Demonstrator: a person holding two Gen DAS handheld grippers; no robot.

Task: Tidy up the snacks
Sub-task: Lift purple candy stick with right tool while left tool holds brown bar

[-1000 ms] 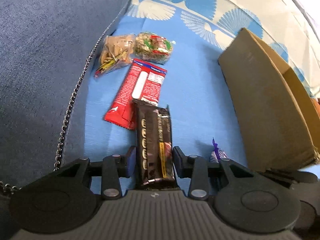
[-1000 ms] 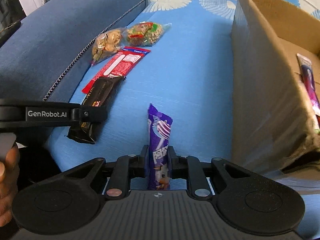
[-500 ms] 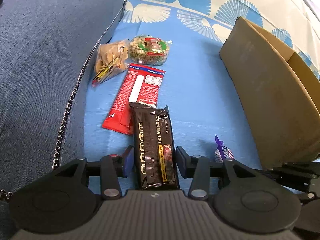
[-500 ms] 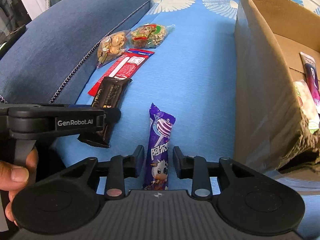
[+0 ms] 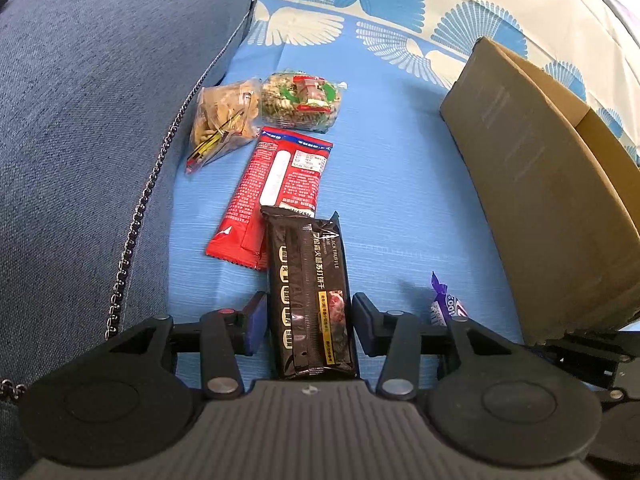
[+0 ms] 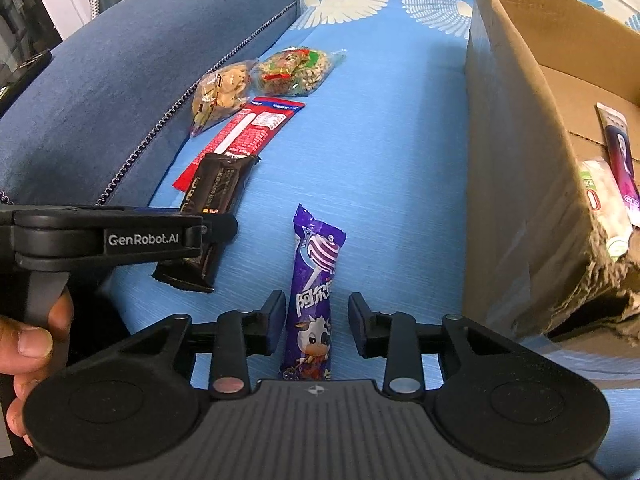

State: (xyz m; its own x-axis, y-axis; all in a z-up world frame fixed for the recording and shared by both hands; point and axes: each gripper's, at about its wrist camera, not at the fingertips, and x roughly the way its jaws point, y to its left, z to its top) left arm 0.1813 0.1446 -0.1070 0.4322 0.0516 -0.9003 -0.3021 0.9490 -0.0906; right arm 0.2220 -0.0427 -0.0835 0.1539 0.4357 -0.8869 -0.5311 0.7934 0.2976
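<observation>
A blue sofa seat [image 5: 400,184] bears the snacks, a cardboard box [image 6: 516,152] at right. Left gripper [image 5: 308,324] straddles the black biscuit pack [image 5: 310,288], fingers apart; right gripper [image 6: 314,322], just opening, frees the purple lollipop [image 6: 314,292].

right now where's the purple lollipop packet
In the right wrist view the purple lollipop packet lies flat on the blue sheet, between the open jaws of the right gripper, with the cardboard box to its right.

I see a blue sheet [image 5: 400,184] with white fan prints, and a denim-blue cushion [image 5: 92,120] beside it.
</observation>
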